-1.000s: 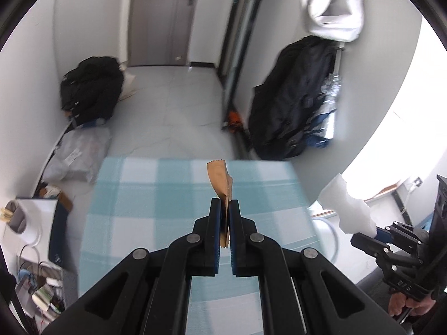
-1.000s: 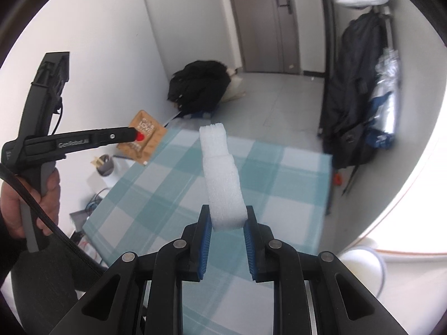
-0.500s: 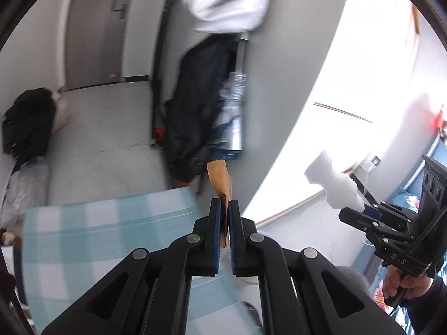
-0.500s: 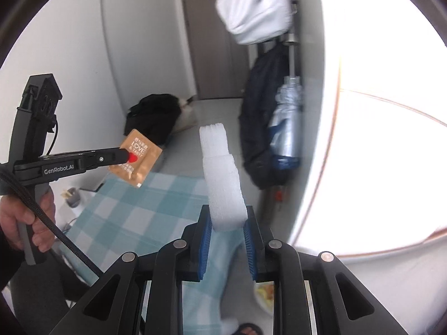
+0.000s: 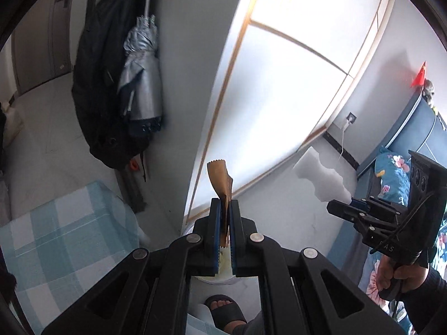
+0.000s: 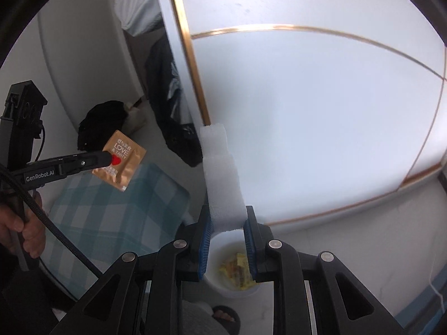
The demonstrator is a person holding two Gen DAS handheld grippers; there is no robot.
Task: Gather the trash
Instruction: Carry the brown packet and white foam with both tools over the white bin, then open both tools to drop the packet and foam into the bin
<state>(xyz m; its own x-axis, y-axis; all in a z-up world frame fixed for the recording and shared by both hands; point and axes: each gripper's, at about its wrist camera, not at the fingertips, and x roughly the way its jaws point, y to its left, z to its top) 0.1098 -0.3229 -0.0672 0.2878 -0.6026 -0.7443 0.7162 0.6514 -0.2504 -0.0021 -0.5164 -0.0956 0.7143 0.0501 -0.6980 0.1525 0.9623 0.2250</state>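
Observation:
My left gripper (image 5: 223, 209) is shut on a brown snack wrapper (image 5: 220, 178), seen edge-on; the wrapper (image 6: 120, 164) shows its "LOVE & TASTY" print in the right wrist view, held by the left gripper (image 6: 107, 158). My right gripper (image 6: 225, 220) is shut on a white foam piece (image 6: 222, 184), which also shows in the left wrist view (image 5: 321, 178) with the right gripper (image 5: 339, 205). A white trash bin (image 6: 237, 268) with yellow scraps stands on the floor below the right gripper; part of it (image 5: 223, 268) shows under the left fingers.
The table with a blue checked cloth (image 5: 64, 229) (image 6: 117, 217) lies to the left. A black bag and silver umbrella (image 5: 139, 83) hang on the wall. A white panel with gold trim (image 6: 307, 111) stands ahead. A sandalled foot (image 5: 223, 307) is near the bin.
Both grippers have swung right, off the table, still holding the wrapper and the foam. The bin on the floor has come into view below them.

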